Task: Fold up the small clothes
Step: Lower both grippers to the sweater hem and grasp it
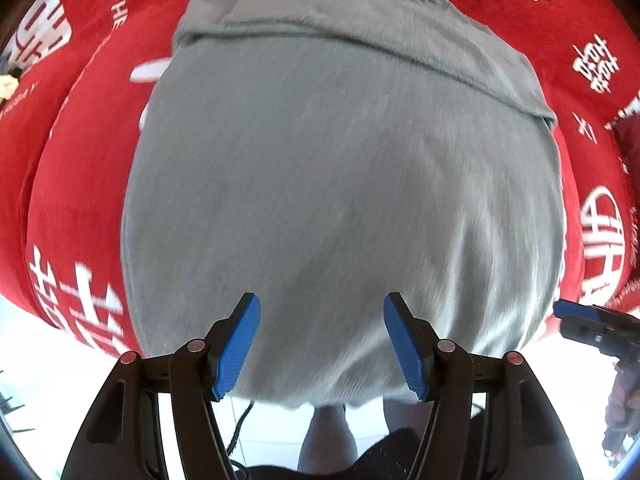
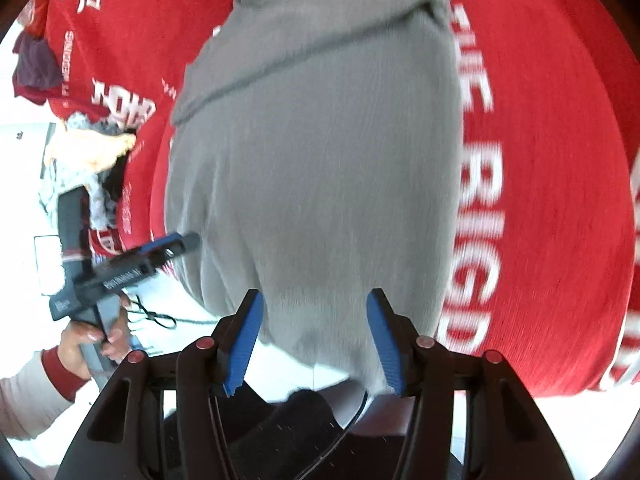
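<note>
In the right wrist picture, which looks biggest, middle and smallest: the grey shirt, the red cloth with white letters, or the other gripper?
1. red cloth, spreading past the frame
2. grey shirt
3. left gripper, smallest, at the shirt's edge

Cloth and shirt look close; the fisheye stretches both.

Bright, even daylight fills both views, and the white floor (image 1: 24, 360) below the red cloth (image 1: 80, 184) is blown out. Motion blur streaks the grey garment (image 1: 340, 184) and smears the cloth's white lettering. Fisheye bulge curves everything, with dark vignetted corners.
</note>
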Available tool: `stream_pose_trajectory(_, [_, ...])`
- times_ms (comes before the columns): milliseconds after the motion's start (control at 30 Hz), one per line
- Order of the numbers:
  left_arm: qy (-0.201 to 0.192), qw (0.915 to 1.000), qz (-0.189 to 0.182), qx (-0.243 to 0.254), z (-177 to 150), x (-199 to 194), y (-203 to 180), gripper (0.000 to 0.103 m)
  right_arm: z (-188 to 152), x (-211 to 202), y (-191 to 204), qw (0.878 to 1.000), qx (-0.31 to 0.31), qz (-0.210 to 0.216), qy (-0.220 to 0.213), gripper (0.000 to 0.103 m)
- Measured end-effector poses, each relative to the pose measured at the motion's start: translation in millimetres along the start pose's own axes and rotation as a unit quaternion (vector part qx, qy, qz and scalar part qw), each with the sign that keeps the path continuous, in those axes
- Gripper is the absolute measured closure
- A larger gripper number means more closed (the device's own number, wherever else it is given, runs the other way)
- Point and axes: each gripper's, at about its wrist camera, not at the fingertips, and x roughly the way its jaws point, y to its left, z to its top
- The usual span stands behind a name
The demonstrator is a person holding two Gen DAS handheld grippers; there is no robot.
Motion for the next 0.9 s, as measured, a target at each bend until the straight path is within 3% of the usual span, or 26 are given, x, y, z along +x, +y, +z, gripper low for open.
stream_pose_trajectory(67, [-0.004,1.0000,0.004,0.004,-16.0,-3.0,8.7,0.029,-19.1,8.8,0.3,1.000,0.009,-0.009,0.005,0.045])
stream_pose_trajectory(167, [-0.022,0.9997,0.007,0.002,-37.7,-3.8,43.9,0.009,-39.6,18.7,-1.2,0.999,0.029,-0.029,0.010,0.045])
stream_pose_trajectory(267, [-0.024,0.9997,-0.006,-0.009,-53.4,-4.3,72.4,0.008,-55.5,27.0,-2.7,0.998,0.040,-0.045,0.014,0.038])
stream_pose_trajectory(467, [-0.011,0.9991,-0.021,-0.034,-76.6,6.7,117.6,0.008,-69.8,50.1,-7.9,0.996,0.040,-0.070,0.040,0.037])
stream_pose_trajectory(600, [-0.004,0.9981,-0.035,-0.050,-81.1,26.8,129.1,0.008,-71.9,70.5,-11.1,0.996,0.024,-0.056,0.059,0.037])
stream_pose_trajectory(733, [0.007,0.9944,-0.077,-0.072,-84.8,46.5,144.7,0.008,-72.8,92.7,-16.0,0.995,0.007,-0.045,0.086,0.037])
stream_pose_trajectory(900, [0.000,0.9920,-0.111,-0.061,-81.2,60.7,143.1,0.008,-70.6,104.3,-16.0,0.996,-0.001,-0.019,0.083,0.037])
